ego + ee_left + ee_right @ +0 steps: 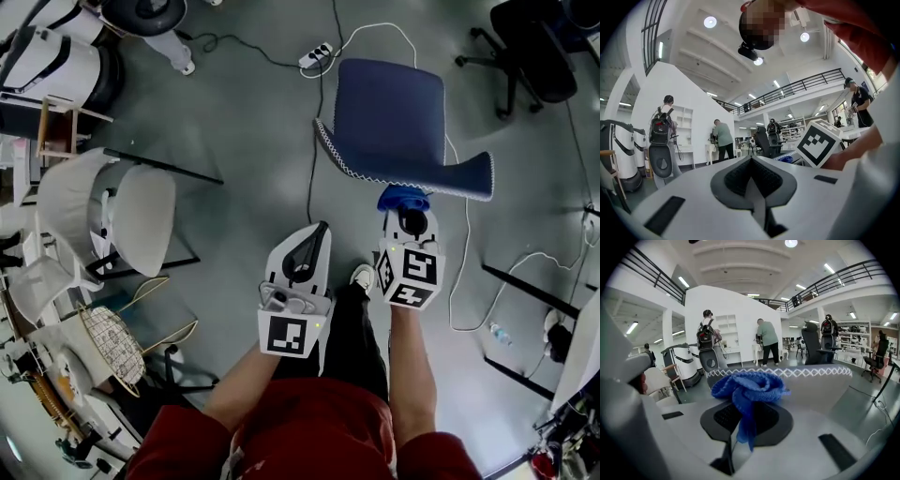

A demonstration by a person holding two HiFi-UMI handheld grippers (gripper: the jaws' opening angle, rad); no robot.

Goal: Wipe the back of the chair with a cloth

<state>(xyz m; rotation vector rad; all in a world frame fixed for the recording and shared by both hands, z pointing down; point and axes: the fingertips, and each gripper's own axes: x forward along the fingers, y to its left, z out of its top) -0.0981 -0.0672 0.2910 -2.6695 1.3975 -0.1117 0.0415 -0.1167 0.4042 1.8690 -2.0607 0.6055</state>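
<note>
A blue chair [394, 117] stands on the floor ahead of me, its curved back [412, 173] with white zigzag stitching nearest to me. My right gripper [405, 208] is shut on a bunched blue cloth [403, 198], which sits just below the back's top edge. In the right gripper view the cloth [747, 389] hangs from the closed jaws, with the chair back [801, 380] right behind it. My left gripper [314, 234] is shut with nothing in it, pointing away at the left of the chair. In the left gripper view its jaws [751, 180] meet, and the right gripper's marker cube [818, 143] shows beside them.
White chairs [141, 216] and a wire basket [112, 342] stand to the left. A power strip [317, 56] and cables lie on the floor behind the chair; a black office chair [525, 52] is at top right. People stand in the distance by white shelves [766, 341].
</note>
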